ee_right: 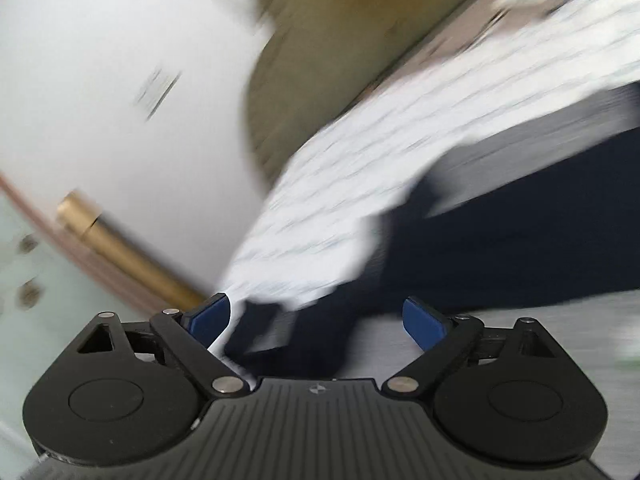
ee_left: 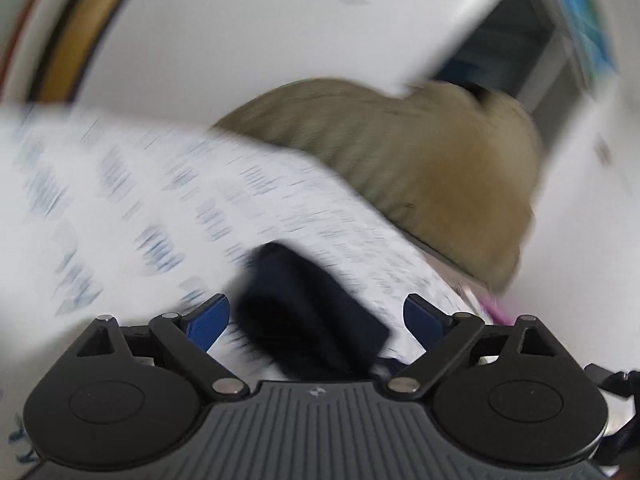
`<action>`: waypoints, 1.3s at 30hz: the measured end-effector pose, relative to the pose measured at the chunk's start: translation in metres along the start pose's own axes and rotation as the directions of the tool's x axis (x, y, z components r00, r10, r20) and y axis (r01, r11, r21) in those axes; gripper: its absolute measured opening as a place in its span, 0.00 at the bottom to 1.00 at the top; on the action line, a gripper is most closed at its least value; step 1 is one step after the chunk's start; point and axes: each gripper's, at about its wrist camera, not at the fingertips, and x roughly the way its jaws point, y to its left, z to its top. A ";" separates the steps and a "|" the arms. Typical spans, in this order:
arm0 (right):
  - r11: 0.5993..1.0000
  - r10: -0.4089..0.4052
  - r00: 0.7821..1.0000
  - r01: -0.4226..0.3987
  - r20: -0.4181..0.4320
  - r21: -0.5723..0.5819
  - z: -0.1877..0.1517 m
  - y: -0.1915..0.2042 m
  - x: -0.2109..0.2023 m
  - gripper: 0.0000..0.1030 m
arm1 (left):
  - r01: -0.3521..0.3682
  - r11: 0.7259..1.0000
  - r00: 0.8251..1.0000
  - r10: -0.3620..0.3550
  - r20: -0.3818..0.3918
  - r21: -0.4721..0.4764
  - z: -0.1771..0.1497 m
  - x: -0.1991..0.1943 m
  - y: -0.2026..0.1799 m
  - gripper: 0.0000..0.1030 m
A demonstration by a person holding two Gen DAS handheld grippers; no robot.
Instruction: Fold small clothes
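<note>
Left wrist view, blurred: a white patterned sheet [ee_left: 168, 184] filled the left and middle, an olive pillow [ee_left: 420, 160] lay far right, and the small dark navy garment [ee_left: 308, 312] sat near, bunched into a compact lump on the sheet; judged partly folded at best, final squaring left. Left gripper [ee_left: 316, 316] stood spread wide, garment between the blue pads [ee_left: 208, 320] but not pinched. Right gripper [ee_right: 316, 320] likewise spread over dark cloth [ee_right: 520, 240], gripping nothing.
</note>
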 end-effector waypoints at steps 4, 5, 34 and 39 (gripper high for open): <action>0.998 0.040 0.984 -0.030 -0.173 0.060 0.003 0.019 0.095 0.85 | 0.052 0.996 0.999 -0.051 0.015 -0.071 0.002 0.000 0.017 0.92; 0.995 0.039 0.980 -0.020 -0.197 0.098 0.003 0.018 0.114 0.79 | 0.050 0.996 0.999 -0.049 0.006 -0.074 0.002 0.002 0.018 0.92; 0.988 -0.037 0.959 0.079 -0.281 0.136 -0.007 0.024 0.165 0.59 | 0.052 0.997 0.999 -0.052 0.003 -0.061 0.000 0.003 0.016 0.96; 0.990 -0.035 0.956 0.073 -0.292 0.120 -0.013 0.028 0.178 0.26 | 0.053 0.997 0.999 -0.053 0.003 -0.062 0.000 0.004 0.017 0.96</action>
